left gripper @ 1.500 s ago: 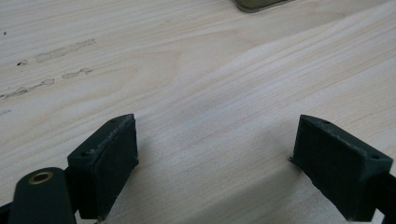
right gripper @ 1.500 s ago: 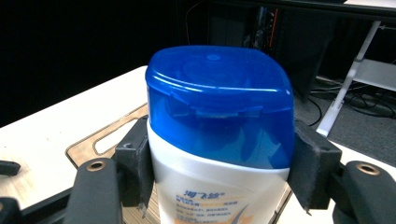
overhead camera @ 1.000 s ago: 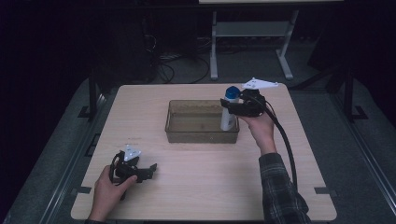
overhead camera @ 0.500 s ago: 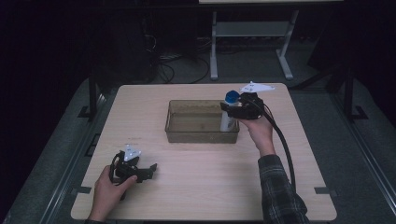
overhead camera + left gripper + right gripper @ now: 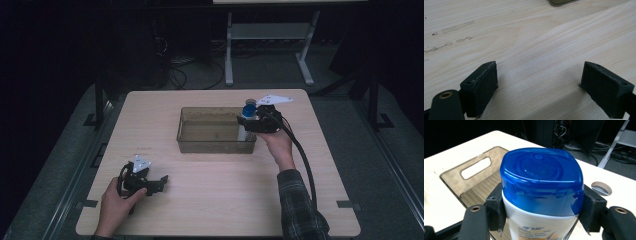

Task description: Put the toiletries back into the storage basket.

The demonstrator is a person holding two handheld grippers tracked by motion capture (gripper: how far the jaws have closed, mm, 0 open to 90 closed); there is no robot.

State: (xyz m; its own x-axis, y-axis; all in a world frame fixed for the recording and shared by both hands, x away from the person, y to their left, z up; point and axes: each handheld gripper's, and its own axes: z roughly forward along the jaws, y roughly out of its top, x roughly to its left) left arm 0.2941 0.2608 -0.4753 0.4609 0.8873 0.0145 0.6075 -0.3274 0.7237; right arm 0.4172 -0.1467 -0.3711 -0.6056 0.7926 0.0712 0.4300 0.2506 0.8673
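Right hand-held gripper (image 5: 248, 122) grasps a blue-capped shampoo bottle (image 5: 541, 195) above the tray (image 5: 200, 142); left hand-held gripper (image 5: 541, 87), released, near its corner.

Hidden and cut-off parts, bottle and grippers

Bottle (image 5: 541, 195): lower body runs off the bottom edge of the right gripper view; label print cut, too small to read. In the high view the right gripper (image 5: 252, 123) and the tray (image 5: 200, 142) wall cover the bottle's body, so whether its base touches the tray floor cannot be told. Left gripper (image 5: 539, 87): both jaws cropped at the bottom edge; tray corner cut by the top edge.
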